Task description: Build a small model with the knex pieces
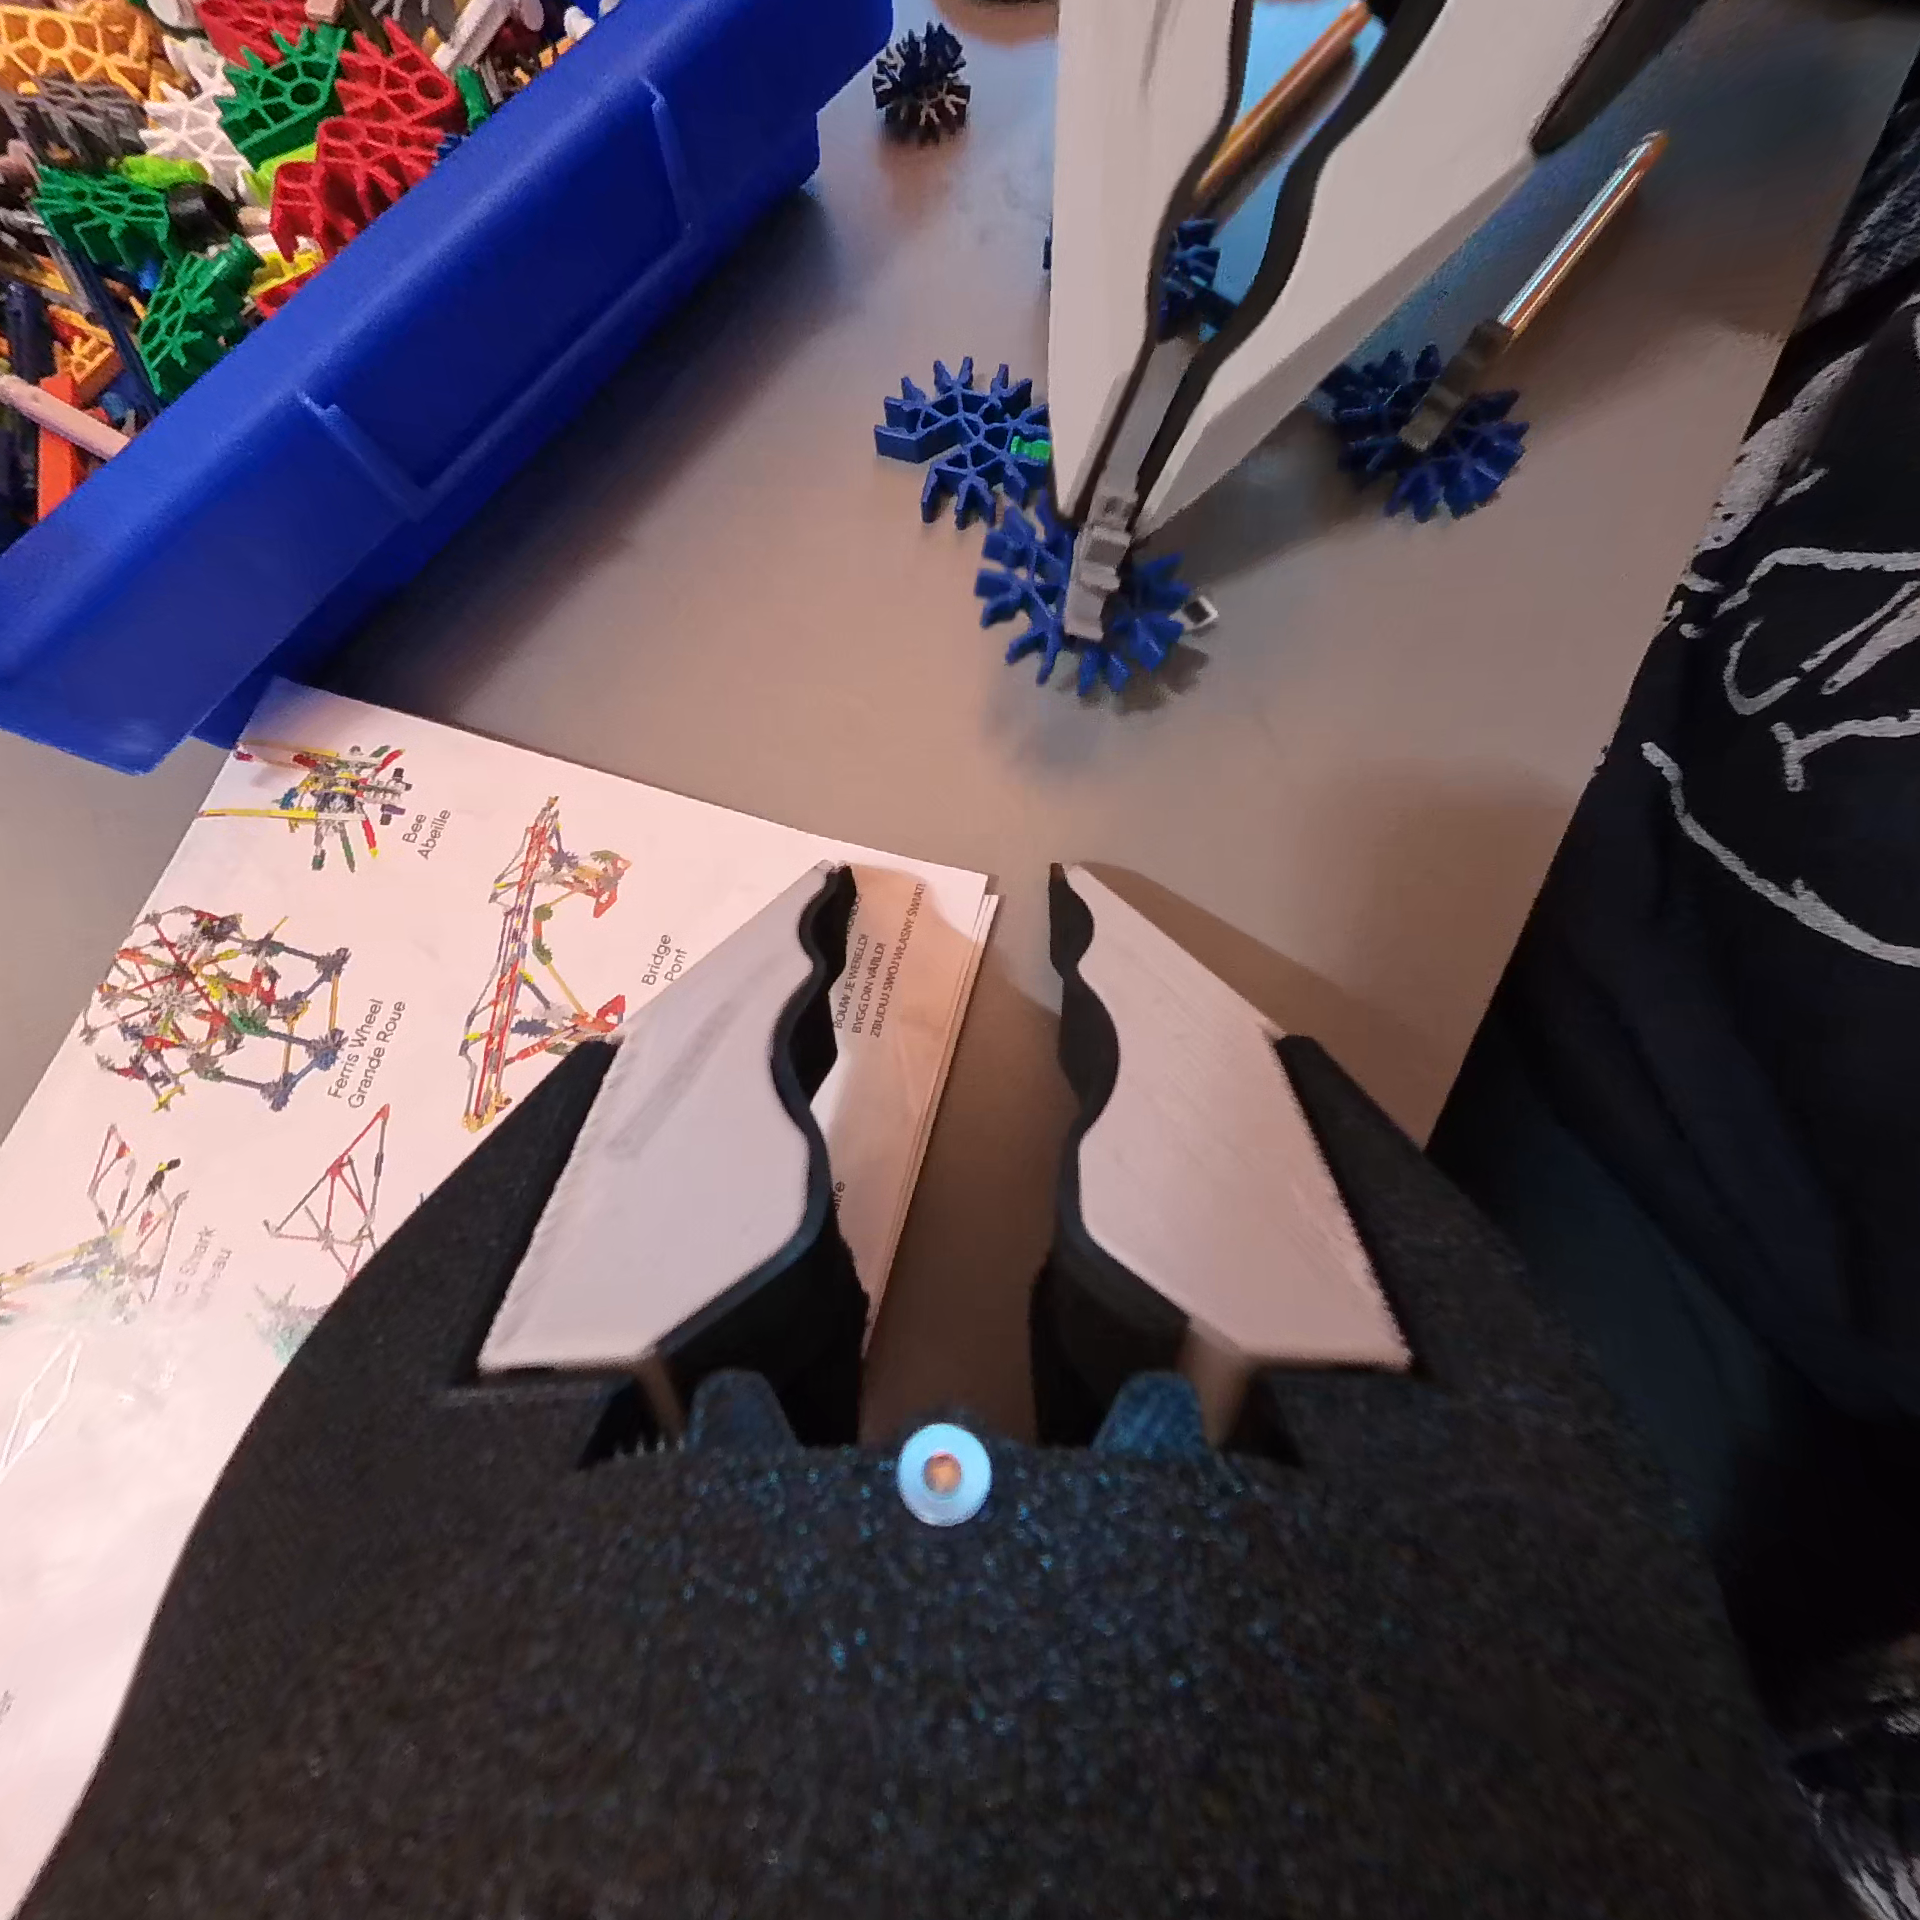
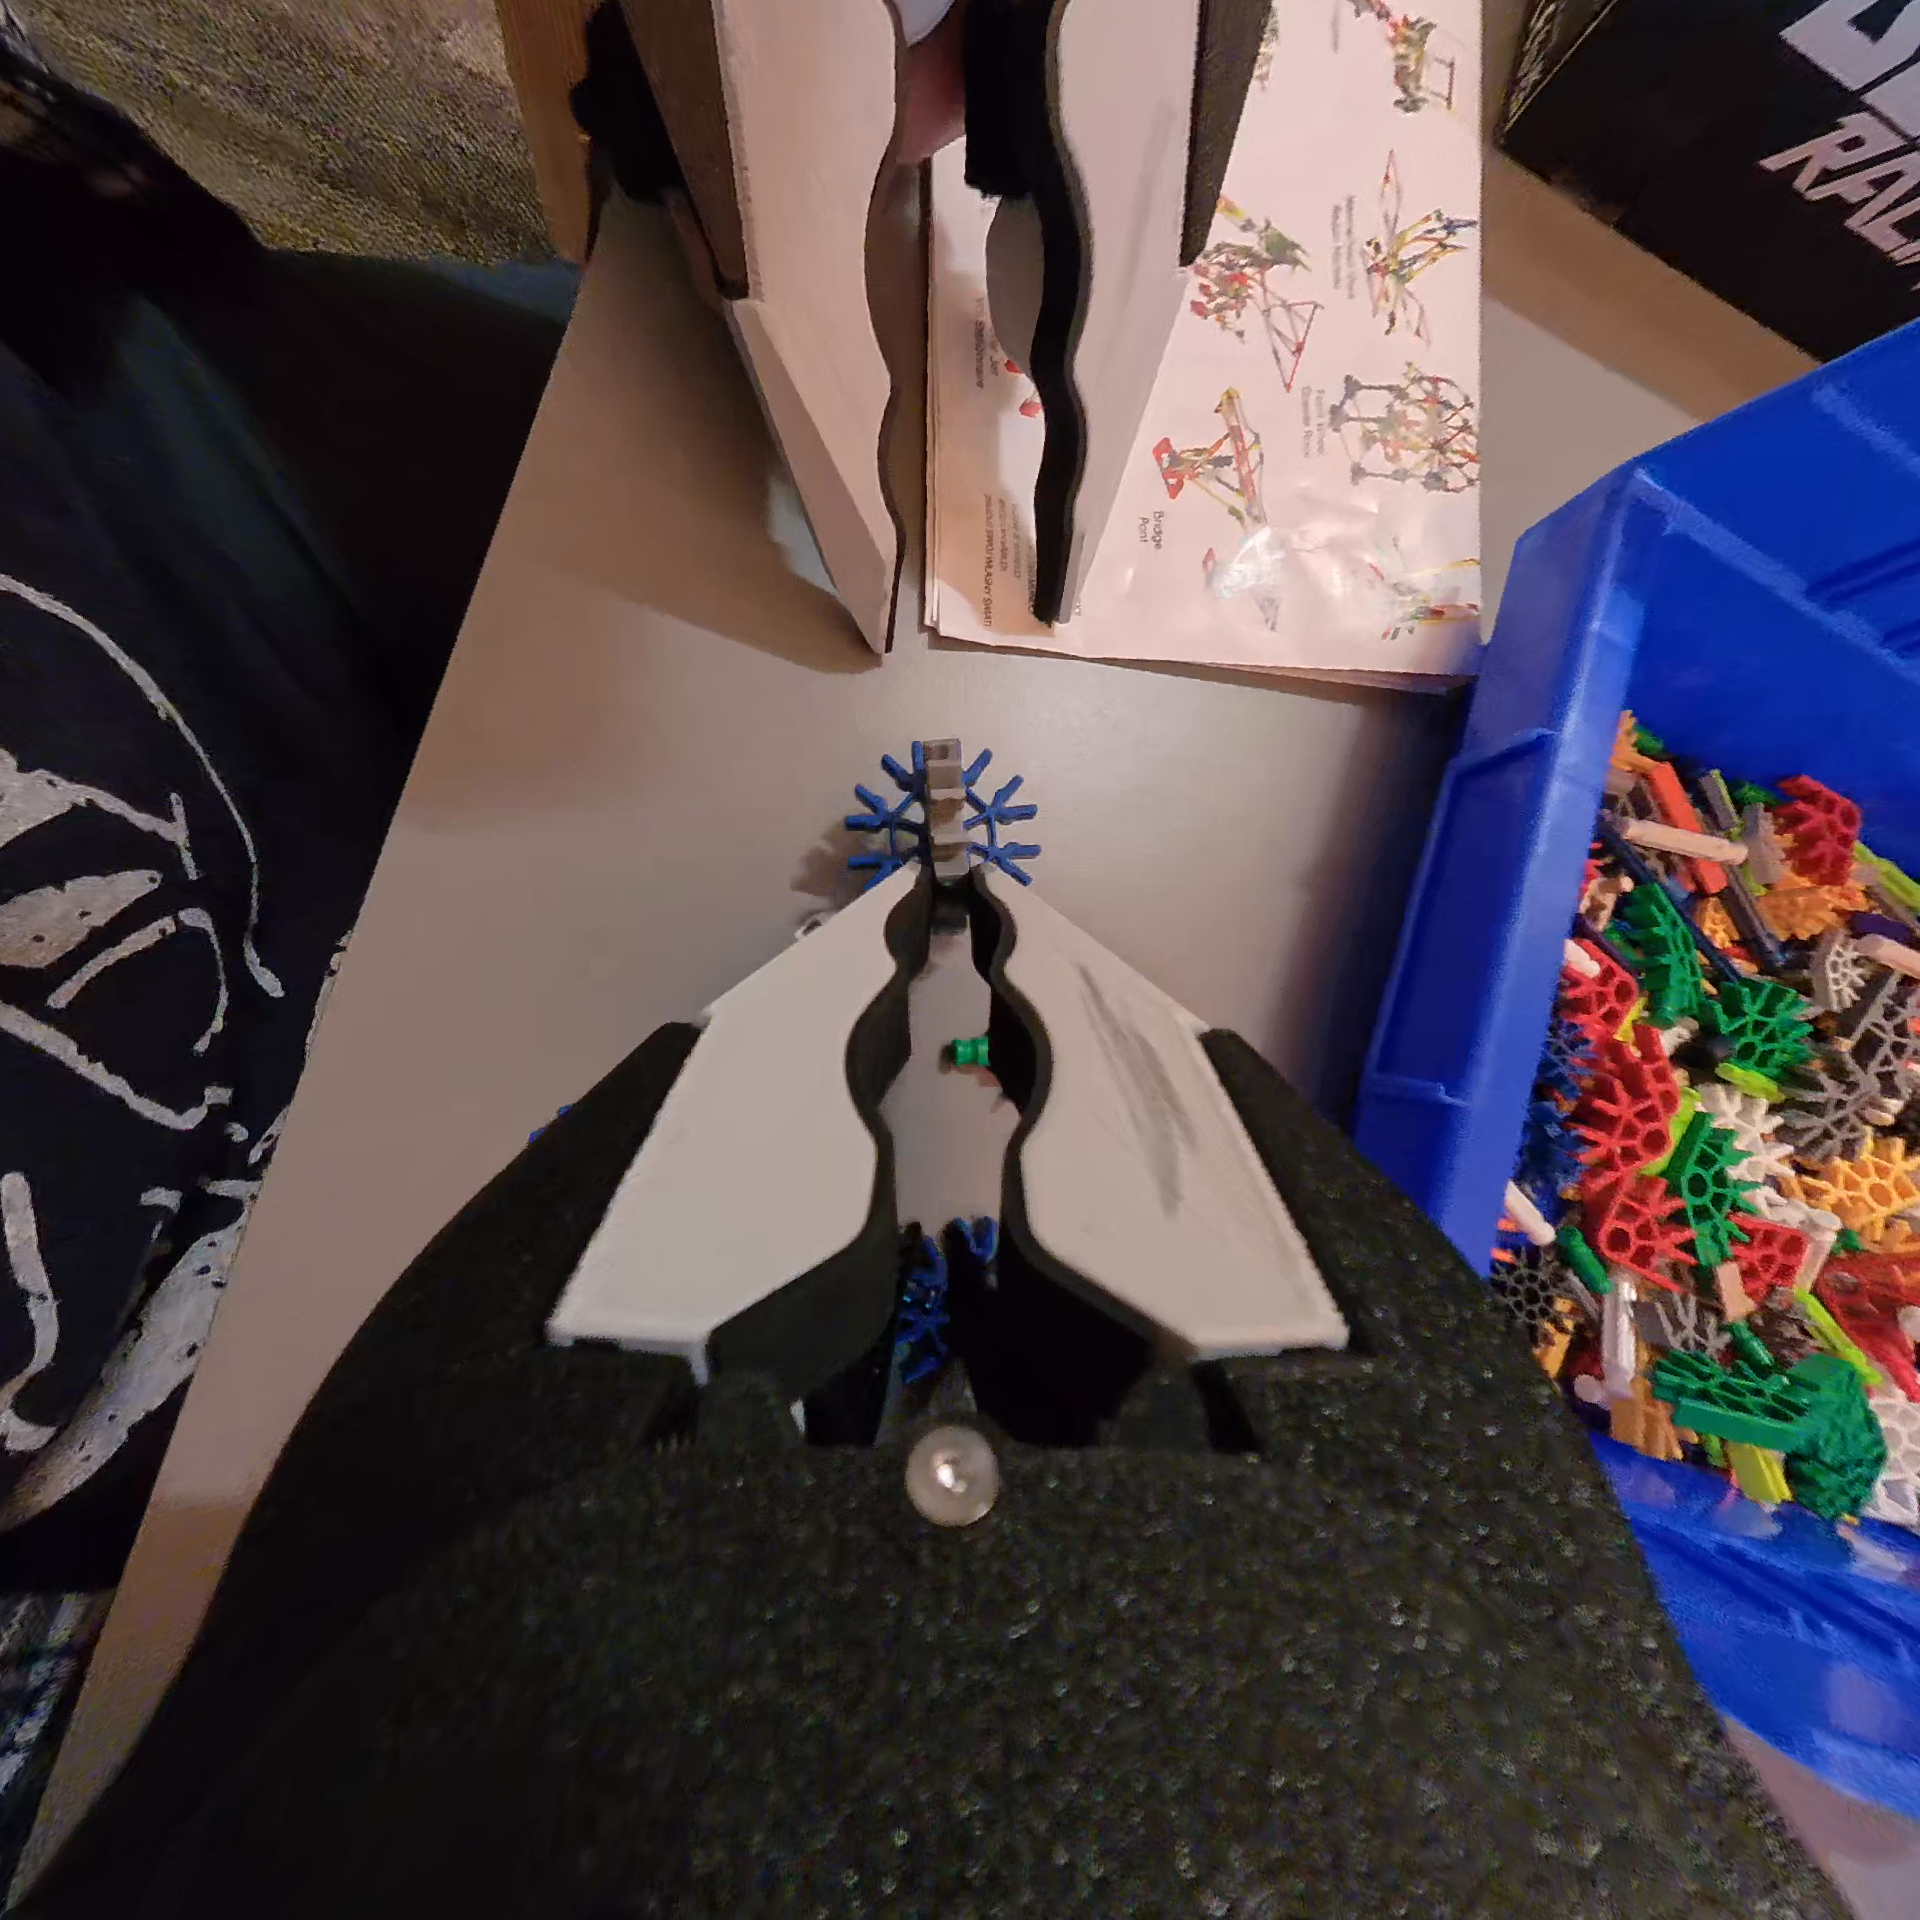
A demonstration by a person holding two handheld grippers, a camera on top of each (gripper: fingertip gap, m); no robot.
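Note:
My right gripper (image 2: 945, 883) is shut on a short grey notched piece (image 2: 943, 805) that sits in a blue snowflake connector (image 2: 883, 821). The connector is at or just above the grey table (image 2: 644, 727). In the left wrist view the right gripper (image 1: 1107, 520) comes down from the top, holding the grey piece (image 1: 1091, 582) in the blue connector (image 1: 1029, 592). My left gripper (image 1: 951, 894) is open and empty, over the corner of a picture booklet (image 1: 312, 987), a short way from the held piece. It also shows in the right wrist view (image 2: 966, 634).
A blue bin (image 1: 416, 364) full of mixed coloured building pieces stands beside the booklet (image 2: 1299, 416); it also shows in the right wrist view (image 2: 1558, 831). Loose blue connectors (image 1: 966, 436) (image 1: 1423, 436), a dark one (image 1: 922, 83) and two thin rods (image 1: 1579, 229) (image 1: 1288, 94) lie on the table. A person's dark printed clothing (image 1: 1766, 831) is at the table edge. The tips of one gripper are about 7 cm away from the tips of the other.

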